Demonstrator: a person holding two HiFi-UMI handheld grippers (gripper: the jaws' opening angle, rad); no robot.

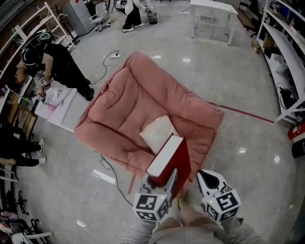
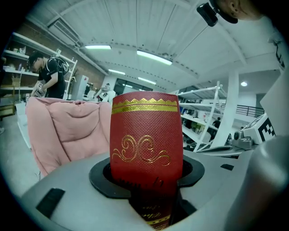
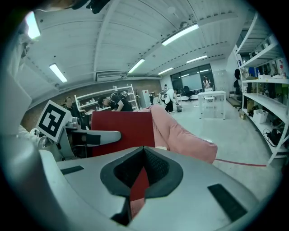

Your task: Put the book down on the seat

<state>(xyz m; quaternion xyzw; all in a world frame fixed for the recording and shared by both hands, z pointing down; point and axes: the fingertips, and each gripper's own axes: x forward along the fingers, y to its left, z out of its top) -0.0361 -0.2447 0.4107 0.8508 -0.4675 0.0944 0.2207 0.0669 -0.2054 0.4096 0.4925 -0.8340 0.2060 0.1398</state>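
A thick red book (image 1: 167, 158) with gold ornament (image 2: 146, 140) stands upright between the jaws of my left gripper (image 1: 165, 180), which is shut on its lower end (image 2: 146, 182). It hangs over the near edge of the pink cushioned seat (image 1: 126, 102), just in front of a white pillow (image 1: 159, 132) lying on the seat. My right gripper (image 1: 206, 177) is beside the book on the right, apart from it, jaws shut and empty (image 3: 143, 155). From the right gripper view the book's red cover (image 3: 122, 131) shows with the seat (image 3: 180, 135) behind it.
A person in black (image 1: 52, 62) bends over a white table (image 1: 62, 107) left of the seat. A cable (image 1: 110, 56) and a red tape line (image 1: 248, 113) lie on the shiny floor. Shelves (image 1: 286, 57) line the right side; a white table (image 1: 212, 7) stands far back.
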